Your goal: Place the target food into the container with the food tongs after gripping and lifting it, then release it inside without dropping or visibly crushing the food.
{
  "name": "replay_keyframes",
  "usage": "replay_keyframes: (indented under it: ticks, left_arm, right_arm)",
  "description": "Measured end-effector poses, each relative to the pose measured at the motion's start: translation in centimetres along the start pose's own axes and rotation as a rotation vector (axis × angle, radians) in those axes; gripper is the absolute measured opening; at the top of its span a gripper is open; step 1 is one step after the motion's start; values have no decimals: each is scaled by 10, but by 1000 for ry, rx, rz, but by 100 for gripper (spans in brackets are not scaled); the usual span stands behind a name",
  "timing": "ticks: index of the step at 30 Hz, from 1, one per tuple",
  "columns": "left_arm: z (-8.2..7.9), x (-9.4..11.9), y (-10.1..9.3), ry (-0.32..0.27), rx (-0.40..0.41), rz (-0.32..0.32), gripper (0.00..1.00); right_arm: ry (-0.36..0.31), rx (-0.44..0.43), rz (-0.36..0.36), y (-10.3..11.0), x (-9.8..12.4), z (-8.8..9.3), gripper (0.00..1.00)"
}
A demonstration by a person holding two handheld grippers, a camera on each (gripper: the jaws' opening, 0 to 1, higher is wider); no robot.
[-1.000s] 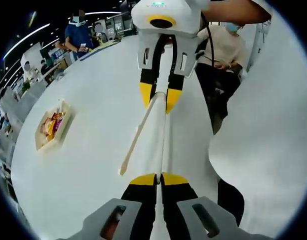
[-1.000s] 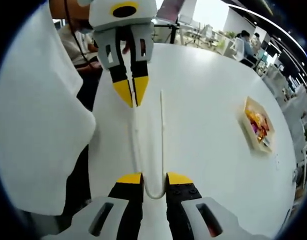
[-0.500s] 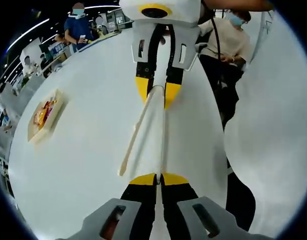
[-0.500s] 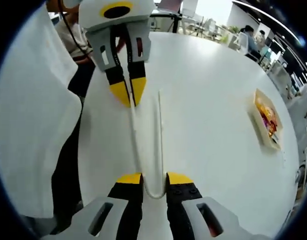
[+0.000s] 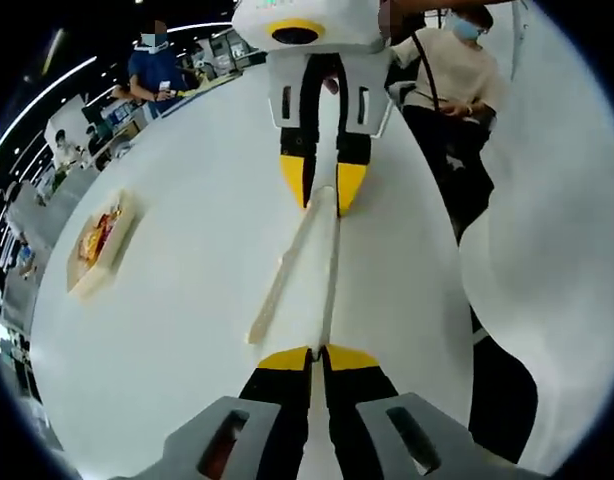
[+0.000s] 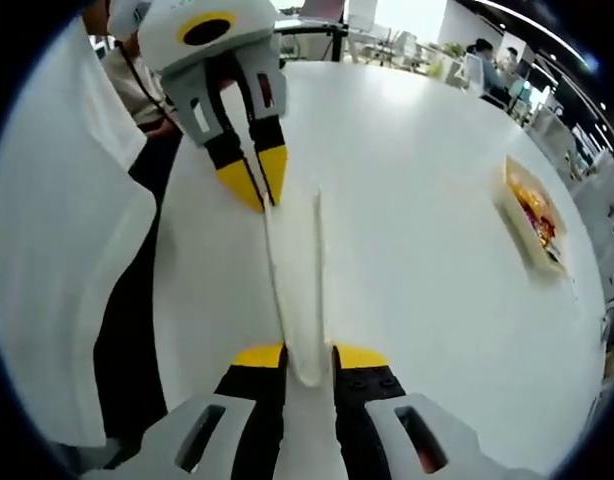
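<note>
Two hand-held grippers meet over a round white table (image 5: 187, 300), sharing one pair of white food tongs (image 5: 312, 265) between them. In the left gripper view, the left gripper (image 5: 318, 356) rises from the bottom centre with its yellow-tipped jaws clenched on the end of one tong arm, which runs straight up the frame. The right gripper (image 5: 324, 195) reaches down from the top centre, and the tongs' joined end sits between its yellow tips. The second tong arm splays off toward the lower left, its tip free above the table.

In the right gripper view, the right gripper (image 6: 309, 355) holds the rounded bend of the tongs (image 6: 295, 290) between its jaws at bottom centre, grasping it. The left gripper (image 6: 255, 186) enters from the upper left, pinched on the tip of the left-hand arm.

The container (image 5: 100, 245), a shallow pale tray holding orange and red food (image 5: 95, 236), lies at the left edge of the left gripper view and at the right edge of the right gripper view (image 6: 534, 215), well apart from both grippers. Seated people (image 5: 455, 75) appear beyond the table.
</note>
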State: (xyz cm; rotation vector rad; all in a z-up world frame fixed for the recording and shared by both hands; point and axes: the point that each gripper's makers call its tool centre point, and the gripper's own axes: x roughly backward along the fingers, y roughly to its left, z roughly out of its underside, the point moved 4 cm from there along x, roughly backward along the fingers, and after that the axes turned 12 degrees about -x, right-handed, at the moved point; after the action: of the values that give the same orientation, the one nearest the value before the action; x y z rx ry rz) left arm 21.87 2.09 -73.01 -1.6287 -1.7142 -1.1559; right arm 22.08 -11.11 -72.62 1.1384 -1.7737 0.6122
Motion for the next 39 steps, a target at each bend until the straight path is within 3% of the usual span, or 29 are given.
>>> replay_keyframes:
  ticks: [4, 7, 12, 14, 17, 21, 26, 28, 35, 39]
  left_arm:
    - [0, 1, 2, -6, -51, -32, 3]
    - [-1, 5, 0, -44, -64, -58, 3]
    - [-3, 14, 1, -121, 11, -73, 2]
    - [-2, 16, 1, -133, 32, -73, 1]
    - [-3, 22, 1, -173, 63, -94, 0]
    - [-7, 31, 3, -206, 88, -125, 1]
    - [-9, 42, 8, -241, 135, -159, 1]
    - [-10, 46, 11, -261, 170, -175, 1]
    - [-26, 67, 31, -418, 288, -268, 8]
    - [-32, 76, 41, -471, 328, -303, 15]
  right_arm:
    - [-31, -11, -16, 3, 1, -1, 29]
    - [-47, -11, -15, 3, 4, -1, 31]
    - [-61, -34, -3, -1, 8, 0, 33]
    - [-102, -119, 37, -6, 9, -2, 33]
    - [-143, -60, 89, -13, 16, -5, 23]
    - [-193, -177, 37, -7, 20, -10, 33]
    - [-242, -180, 49, -5, 26, -14, 40]
    - [-268, -218, 51, -6, 27, -17, 42]
    - [-311, -267, 53, -6, 33, -19, 44]
    - [-340, -302, 64, -11, 39, -22, 45]
